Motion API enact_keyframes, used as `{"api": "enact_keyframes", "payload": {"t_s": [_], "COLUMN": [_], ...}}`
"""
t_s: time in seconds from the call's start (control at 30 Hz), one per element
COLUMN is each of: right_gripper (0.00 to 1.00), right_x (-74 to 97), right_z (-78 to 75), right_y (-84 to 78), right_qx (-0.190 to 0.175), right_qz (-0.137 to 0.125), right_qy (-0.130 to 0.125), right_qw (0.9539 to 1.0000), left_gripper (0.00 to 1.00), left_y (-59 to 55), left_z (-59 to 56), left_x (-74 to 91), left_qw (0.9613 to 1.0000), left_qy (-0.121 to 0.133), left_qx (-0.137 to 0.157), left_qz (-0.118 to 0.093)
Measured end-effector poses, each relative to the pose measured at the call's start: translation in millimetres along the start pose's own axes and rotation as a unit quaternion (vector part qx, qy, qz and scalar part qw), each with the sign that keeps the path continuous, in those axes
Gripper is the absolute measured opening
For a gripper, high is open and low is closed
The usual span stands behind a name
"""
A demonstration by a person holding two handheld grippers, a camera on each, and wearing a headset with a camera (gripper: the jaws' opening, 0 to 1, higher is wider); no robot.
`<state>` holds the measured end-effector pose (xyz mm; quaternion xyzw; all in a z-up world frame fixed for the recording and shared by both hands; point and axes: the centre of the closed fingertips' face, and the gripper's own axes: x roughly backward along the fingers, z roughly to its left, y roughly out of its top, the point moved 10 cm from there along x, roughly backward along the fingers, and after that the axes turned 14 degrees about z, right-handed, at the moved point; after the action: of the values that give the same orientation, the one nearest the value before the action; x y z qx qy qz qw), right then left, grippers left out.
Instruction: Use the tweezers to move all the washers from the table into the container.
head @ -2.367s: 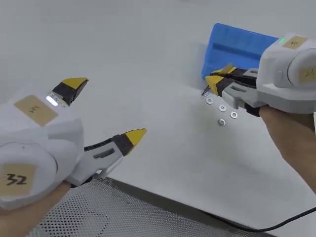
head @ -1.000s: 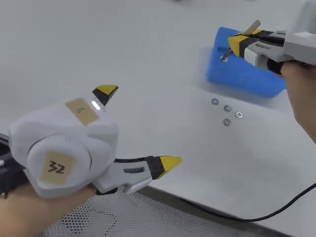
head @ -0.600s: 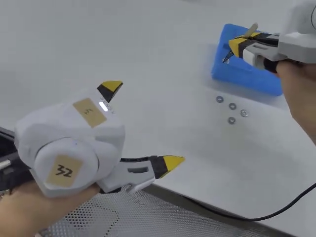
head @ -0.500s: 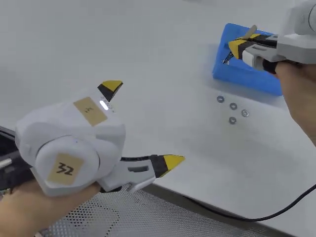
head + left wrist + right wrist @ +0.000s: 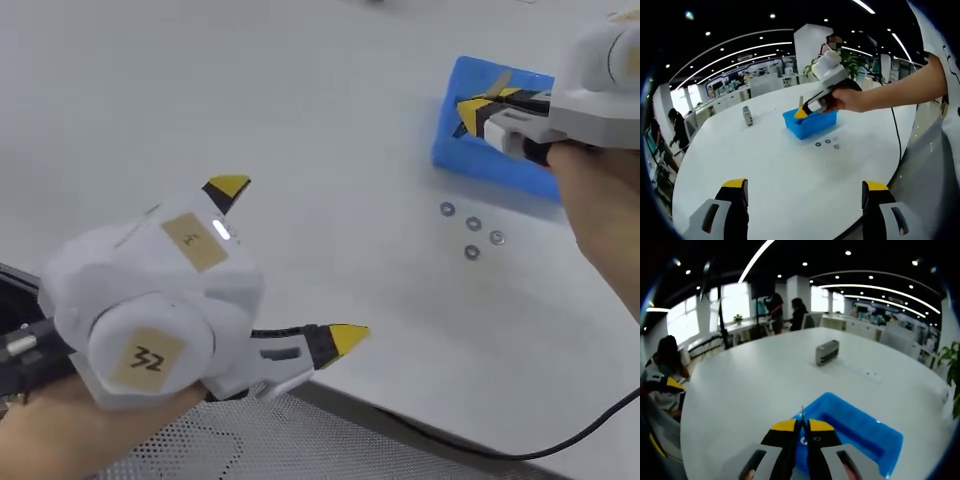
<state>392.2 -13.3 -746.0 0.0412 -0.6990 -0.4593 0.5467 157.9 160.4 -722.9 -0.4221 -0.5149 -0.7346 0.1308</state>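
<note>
LABEL 1: tan sticker [image 5: 147, 358] on round end cap of left tongs [image 5: 288, 262] – handwritten "32" | LABEL 2: second tan sticker [image 5: 194, 242] on housing top – mark illegible

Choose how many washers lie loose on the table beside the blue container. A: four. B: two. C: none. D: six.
A: the head view shows four washers lying in a small cluster on the white table, just outside the blue container.
</note>
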Motion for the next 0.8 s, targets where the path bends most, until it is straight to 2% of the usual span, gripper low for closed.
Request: {"api": "enact_keyframes", "payload": {"t_s": [0.23,0.47,0.57,0.8], "right_gripper": [0.03,0.03,0.03,0.03], "right_x": [20.6,45.4,57.7,69.5], "right_z": [0.7,10.4,14.8,23.5], "right_y": [7.8,15.6,14.8,7.1], "right_qx": [0.005,0.015,0.016,0.019], "right_qz": [-0.018,-0.036,-0.038,-0.034], "right_qy": [-0.003,0.003,0.006,0.013], "right_qw": [0.9998,0.9992,0.9991,0.9992], "left_gripper": [0.96,0.96,0.96,0.96], "left_y": [0.1,0.4,0.4,0.5], "left_z": [0.7,0.7,0.6,0.3], "left_x": [0.5,1.4,1.6,1.8], "left_qw": [1.0000,1.0000,1.0000,1.0000], "left_qy": [0.003,0.004,0.005,0.003], "left_qx": [0.001,0.000,-0.001,-0.002], "left_qz": [-0.001,-0.004,-0.003,-0.003]}}
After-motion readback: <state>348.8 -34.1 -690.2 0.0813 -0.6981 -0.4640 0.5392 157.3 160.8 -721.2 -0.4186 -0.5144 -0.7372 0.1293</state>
